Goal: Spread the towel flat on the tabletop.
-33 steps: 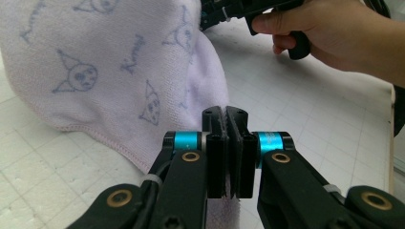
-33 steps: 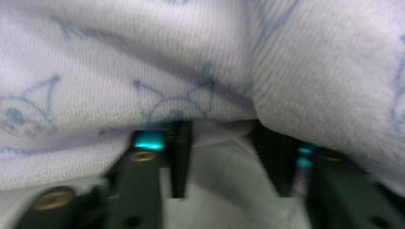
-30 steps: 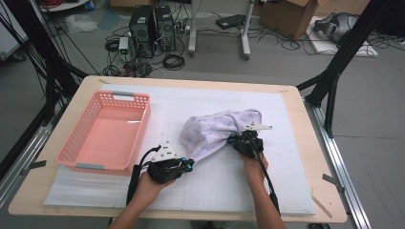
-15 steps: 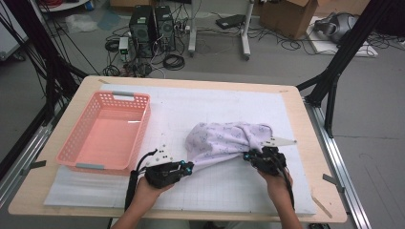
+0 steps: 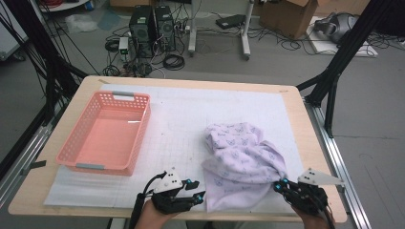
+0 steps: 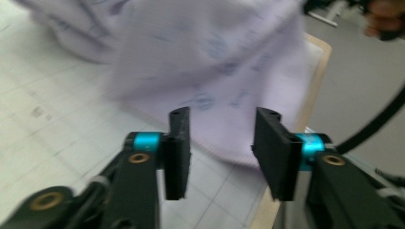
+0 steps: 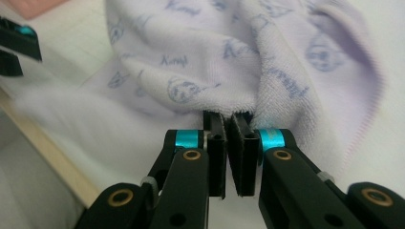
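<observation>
At the near edge of the surface (image 5: 305,124), the left tool (image 5: 199,196) sits at about six o'clock in the high view, its jaws having just been opening; in the left gripper view they stand spread with nothing between them, the blurred lavender cloth (image 6: 205,62) lying just beyond their tips. At about five o'clock, the right tool (image 5: 282,185) has its jaws pressed together on a fold at the cloth's near right corner; in the right gripper view the pads pinch a bunched edge of the printed terry fabric (image 7: 229,62). The cloth (image 5: 241,162) lies crumpled on the white gridded mat (image 5: 181,119), from the near edge toward the middle, right of centre. Farther off, at about nine o'clock, a pink basket (image 5: 76,151) rests on the mat, well apart from the cloth.
</observation>
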A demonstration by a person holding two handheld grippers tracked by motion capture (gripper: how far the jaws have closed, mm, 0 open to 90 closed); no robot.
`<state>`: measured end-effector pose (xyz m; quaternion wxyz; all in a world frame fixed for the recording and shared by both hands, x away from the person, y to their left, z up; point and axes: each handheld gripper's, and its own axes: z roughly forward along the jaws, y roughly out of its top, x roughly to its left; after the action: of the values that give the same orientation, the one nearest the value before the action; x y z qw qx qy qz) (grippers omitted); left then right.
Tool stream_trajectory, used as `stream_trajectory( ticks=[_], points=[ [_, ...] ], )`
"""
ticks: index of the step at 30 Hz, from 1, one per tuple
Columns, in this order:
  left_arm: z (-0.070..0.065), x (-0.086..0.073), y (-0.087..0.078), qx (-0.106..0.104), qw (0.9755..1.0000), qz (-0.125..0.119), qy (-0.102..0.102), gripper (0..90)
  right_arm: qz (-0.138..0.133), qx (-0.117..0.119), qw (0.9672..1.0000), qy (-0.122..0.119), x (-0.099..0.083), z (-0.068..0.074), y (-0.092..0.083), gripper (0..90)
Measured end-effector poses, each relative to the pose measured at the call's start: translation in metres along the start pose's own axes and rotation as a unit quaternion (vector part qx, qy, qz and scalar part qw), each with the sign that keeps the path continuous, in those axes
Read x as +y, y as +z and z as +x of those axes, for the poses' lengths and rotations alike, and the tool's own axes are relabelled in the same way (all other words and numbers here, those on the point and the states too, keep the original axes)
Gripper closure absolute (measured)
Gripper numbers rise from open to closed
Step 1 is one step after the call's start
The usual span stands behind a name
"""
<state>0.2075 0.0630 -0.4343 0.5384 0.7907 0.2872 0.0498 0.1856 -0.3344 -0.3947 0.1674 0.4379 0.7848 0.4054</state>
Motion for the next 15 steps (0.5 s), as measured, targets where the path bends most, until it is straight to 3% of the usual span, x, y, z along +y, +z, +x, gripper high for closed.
stream_trajectory(
  ticks=[4,5,7,8,9,11,12,13,15],
  points=[
    [0.006,-0.003,-0.009,0.025,0.9991,-0.019,-0.027,50.5,0.014,-0.009,0.9998,0.012,-0.014,-0.003,-0.018,86.2],
    [0.008,-0.003,-0.011,0.031,0.9987,-0.023,-0.032,48.7,0.041,-0.002,0.9989,0.023,-0.023,-0.006,-0.025,86.0],
    [0.012,-0.004,-0.013,0.039,0.998,-0.027,-0.042,48.1,0.049,0.001,0.9985,0.025,-0.027,-0.007,-0.027,85.7],
    [0.013,-0.004,-0.013,0.043,0.9976,-0.028,-0.045,47.0,0.056,0.019,0.9979,0.025,-0.031,-0.007,-0.029,78.7],
    [0.015,-0.003,-0.013,0.046,0.9974,-0.029,-0.049,47.0,0.056,0.019,0.9979,0.025,-0.031,-0.007,-0.029,78.7],
    [0.018,-0.002,-0.011,0.049,0.9967,-0.033,-0.055,46.1,0.039,0.026,0.9987,0.021,-0.03,-0.006,-0.033,69.1],
    [0.019,-0.001,-0.009,0.051,0.9965,-0.033,-0.058,45.1,0.013,0.03,0.9993,0.018,-0.023,-0.005,-0.039,65.0],
    [0.022,0.0,-0.008,0.053,0.9965,-0.031,-0.057,45.1,0.013,0.03,0.9993,0.018,-0.023,-0.005,-0.039,65.0],
    [0.026,0.004,-0.003,0.06,0.996,-0.029,-0.059,44.7,-0.021,0.027,0.9994,0.008,-0.015,-0.005,-0.044,61.6]
  ],
)
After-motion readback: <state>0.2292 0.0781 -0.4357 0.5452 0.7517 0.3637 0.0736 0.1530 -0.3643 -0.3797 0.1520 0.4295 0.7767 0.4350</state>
